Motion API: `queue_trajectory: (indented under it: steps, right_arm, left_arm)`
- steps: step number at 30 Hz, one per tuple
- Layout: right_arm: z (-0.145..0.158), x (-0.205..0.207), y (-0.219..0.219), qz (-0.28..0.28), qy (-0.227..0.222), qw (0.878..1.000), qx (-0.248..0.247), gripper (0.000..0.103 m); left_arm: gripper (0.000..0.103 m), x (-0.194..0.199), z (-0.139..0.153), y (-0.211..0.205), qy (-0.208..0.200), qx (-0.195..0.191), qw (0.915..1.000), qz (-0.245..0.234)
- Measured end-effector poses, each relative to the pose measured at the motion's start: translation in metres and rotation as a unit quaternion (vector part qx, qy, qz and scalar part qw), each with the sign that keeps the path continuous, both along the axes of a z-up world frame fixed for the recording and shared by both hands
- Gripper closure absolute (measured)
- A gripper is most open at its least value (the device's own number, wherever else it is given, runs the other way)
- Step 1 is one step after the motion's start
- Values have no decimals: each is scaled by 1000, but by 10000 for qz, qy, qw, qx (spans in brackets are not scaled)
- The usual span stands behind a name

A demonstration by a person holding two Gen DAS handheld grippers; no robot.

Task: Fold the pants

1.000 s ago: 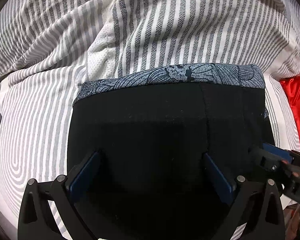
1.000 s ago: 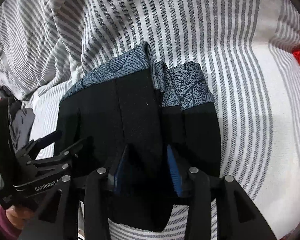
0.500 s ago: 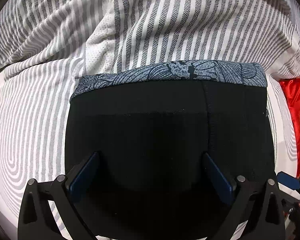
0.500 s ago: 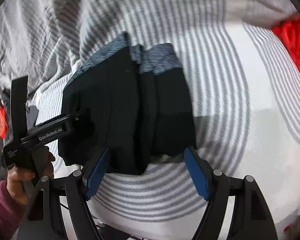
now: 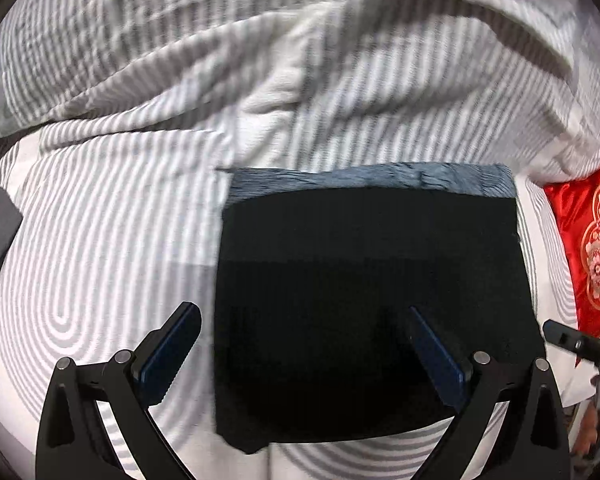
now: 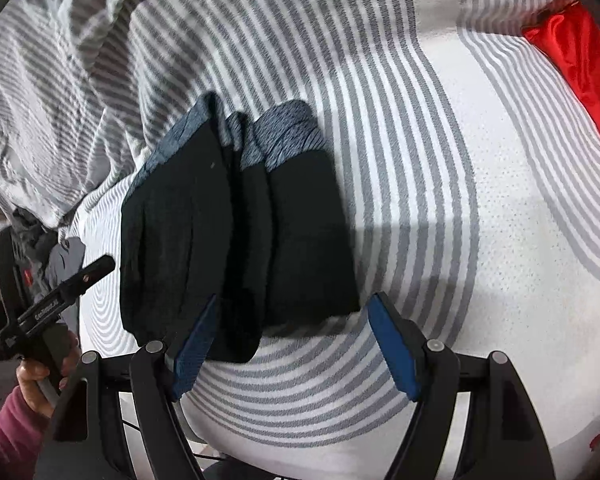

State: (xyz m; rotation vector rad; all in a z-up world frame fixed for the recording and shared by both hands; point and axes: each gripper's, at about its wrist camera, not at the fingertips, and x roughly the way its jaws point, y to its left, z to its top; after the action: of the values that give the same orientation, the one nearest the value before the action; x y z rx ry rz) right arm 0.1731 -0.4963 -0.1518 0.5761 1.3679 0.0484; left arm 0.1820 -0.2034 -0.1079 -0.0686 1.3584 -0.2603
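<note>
The black pants [image 5: 360, 280] lie folded into a compact rectangle on the striped bed sheet [image 5: 100, 260], with their blue patterned waistband [image 5: 372, 180] at the far edge. My left gripper [image 5: 300, 312] hangs open over the pants' left edge, one finger above the sheet and the other above the black cloth. In the right wrist view the pants [image 6: 220, 220] show stacked folds and the waistband [image 6: 284, 132]. My right gripper [image 6: 294, 300] stands open at their near edge, holding nothing. The left gripper [image 6: 60, 296] shows at the left, held by a hand in a pink sleeve.
A rumpled striped blanket [image 5: 260, 60] is heaped beyond the pants. A red embroidered cushion [image 5: 592, 248] lies at the right, also the red cushion [image 6: 576, 48]. Grey clothing [image 6: 60, 256] sits off the bed's left edge. Flat sheet [image 6: 460, 200] spreads to the right of the pants.
My right gripper opened, released the pants' fold and drew back toward the near edge. My left gripper slid left, so the pants now sit right of centre in its view.
</note>
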Motion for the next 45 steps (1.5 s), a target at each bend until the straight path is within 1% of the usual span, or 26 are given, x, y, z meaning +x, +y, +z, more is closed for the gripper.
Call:
queue_trajectory:
  steps: [5, 8, 10, 14, 16, 20, 23, 25, 27, 30, 32, 33, 34, 35, 36, 37, 38, 41, 42, 45]
  right_arm:
    - [-8, 11, -21, -69, -58, 9991, 422, 24]
    - [-15, 20, -26, 90, -122, 9975, 691, 24]
    - [-23, 27, -28, 205, -115, 9959, 874, 24]
    - [-35, 36, -31, 363, -80, 9942, 1013, 24]
    - [-41, 39, -34, 422, -47, 9927, 1129, 24]
    - [-53, 47, -32, 624, -1, 9858, 1560, 24]
    - [-60, 52, -25, 827, 16, 9813, 1737, 24]
    - [-63, 58, -18, 960, -9, 9791, 1792, 23]
    - [-65, 65, -15, 943, -4, 9779, 1865, 23]
    - [-68, 70, -15, 804, 68, 9773, 1961, 23]
    - [-70, 71, -14, 599, 201, 9786, 1957, 23]
    - [-68, 70, -17, 522, 275, 9800, 1903, 25]
    - [-66, 71, -15, 492, 355, 9825, 1761, 32]
    - [-65, 72, -13, 501, 420, 9849, 1602, 45]
    - [-62, 73, -11, 498, 453, 9866, 1486, 49]
    - [-59, 72, -10, 447, 429, 9865, 1519, 57]
    - [-55, 71, -7, 420, 390, 9867, 1524, 63]
    - [-41, 65, -2, 337, 196, 9864, 1597, 74]
    - [-36, 63, -2, 298, 140, 9858, 1647, 75]
    - [-28, 55, -11, 224, 47, 9830, 1819, 77]
  left_arm:
    - [1, 13, -19, 20, 307, -154, 9992, -190]
    - [1, 12, -30, 20, 495, -292, 9978, -343]
    - [1, 14, -37, 21, 628, -463, 9960, -426]
    - [1, 17, -47, 20, 830, -725, 9923, -561]
    - [1, 20, -51, 22, 947, -849, 9897, -651]
    - [1, 22, -60, 29, 1220, -1114, 9831, -789]
    - [1, 22, -72, 35, 1499, -1402, 9761, -712]
    - [1, 22, -79, 34, 1631, -1521, 9725, -675]
    - [1, 18, -83, 30, 1655, -1535, 9718, -688]
    - [1, 26, -86, 27, 1636, -1493, 9731, -641]
    - [1, 23, -86, 28, 1588, -1476, 9748, -531]
    - [1, 21, -84, 28, 1526, -1420, 9768, -490]
    - [1, 17, -82, 27, 1461, -1373, 9786, -463]
    - [6, 14, -78, 24, 1377, -1343, 9803, -450]
    - [12, 11, -73, 22, 1275, -1337, 9817, -465]
    - [15, 8, -68, 19, 1183, -1303, 9832, -479]
    - [22, 6, -64, 17, 1123, -1292, 9840, -500]
    - [34, 1, -51, 10, 930, -1156, 9876, -517]
    - [37, -2, -46, 8, 870, -1127, 9885, -512]
    - [42, -8, -36, 9, 753, -1128, 9896, -472]
